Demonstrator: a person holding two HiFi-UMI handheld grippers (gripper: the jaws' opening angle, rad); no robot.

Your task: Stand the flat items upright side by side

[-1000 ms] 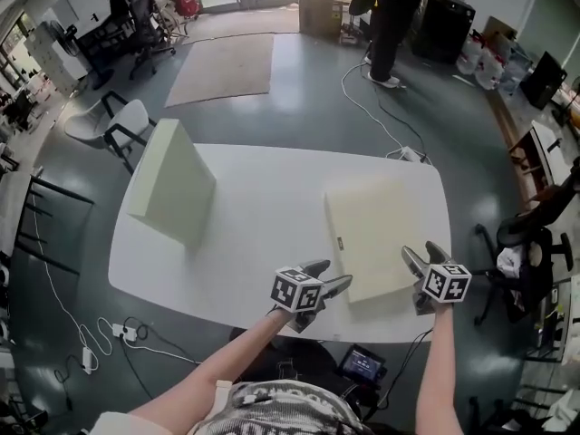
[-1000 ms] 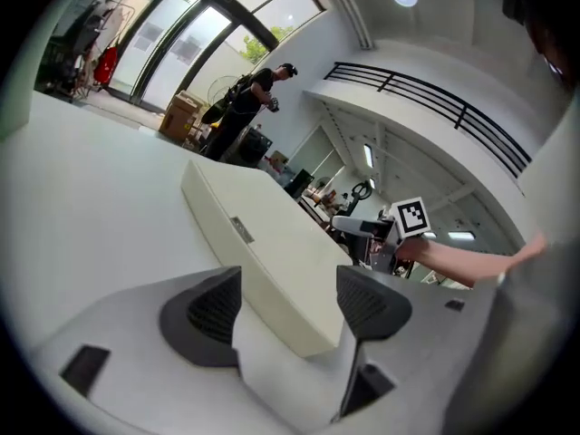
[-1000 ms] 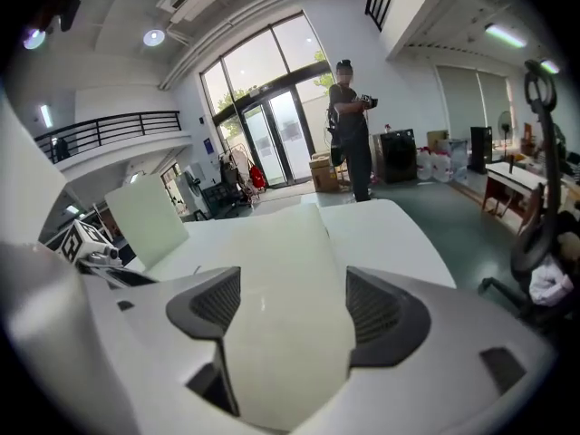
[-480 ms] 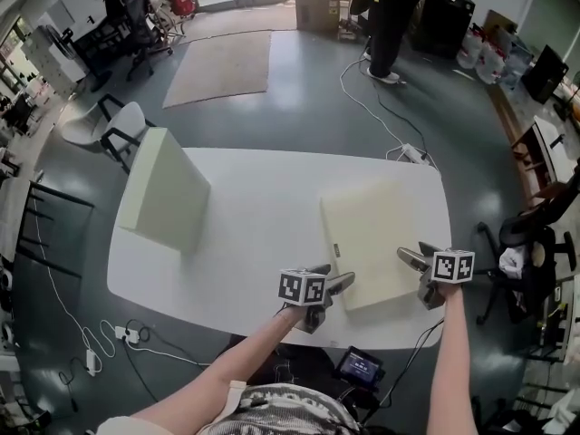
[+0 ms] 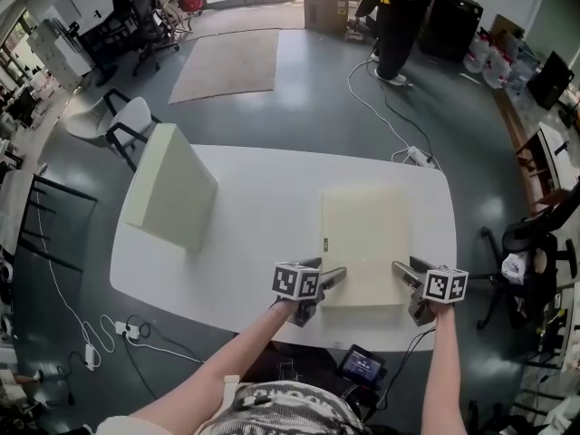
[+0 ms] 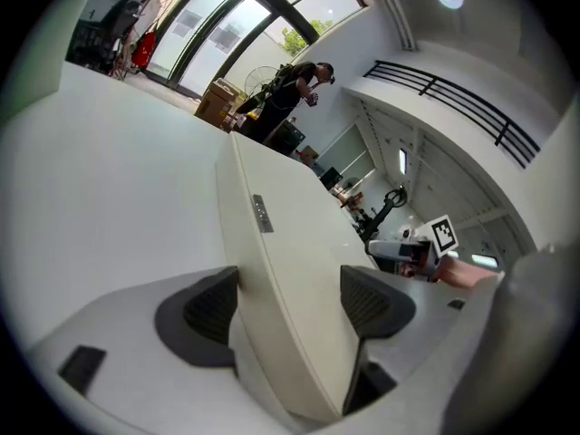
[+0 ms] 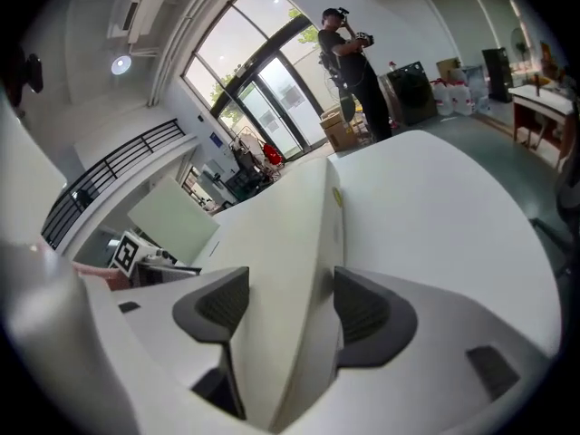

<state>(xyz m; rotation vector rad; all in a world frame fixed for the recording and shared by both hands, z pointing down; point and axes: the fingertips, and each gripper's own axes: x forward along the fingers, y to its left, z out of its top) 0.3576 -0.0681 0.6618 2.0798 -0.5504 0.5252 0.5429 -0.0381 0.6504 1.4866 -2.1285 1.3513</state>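
One pale foam slab (image 5: 172,188) stands upright at the left of the white table (image 5: 263,234). A second slab (image 5: 365,243) lies flat at the right, its near edge at the table's front. My left gripper (image 5: 322,279) straddles the near left corner of the flat slab (image 6: 281,243). Its jaws are opening, and one pad (image 6: 376,299) stands clear of the foam. My right gripper (image 5: 408,279) is at the near right corner. Its jaws are closing, with both pads (image 7: 362,311) against the flat slab (image 7: 281,243).
A person (image 5: 399,16) stands on the floor beyond the table. Chairs (image 5: 118,120) are at the far left and an office chair (image 5: 535,243) is at the right. A rug (image 5: 227,62) and cables (image 5: 372,107) lie on the floor.
The flat slab has turned square to the table's front edge. Both grippers have come onto its near corners, the right one dropping lower and closing in.
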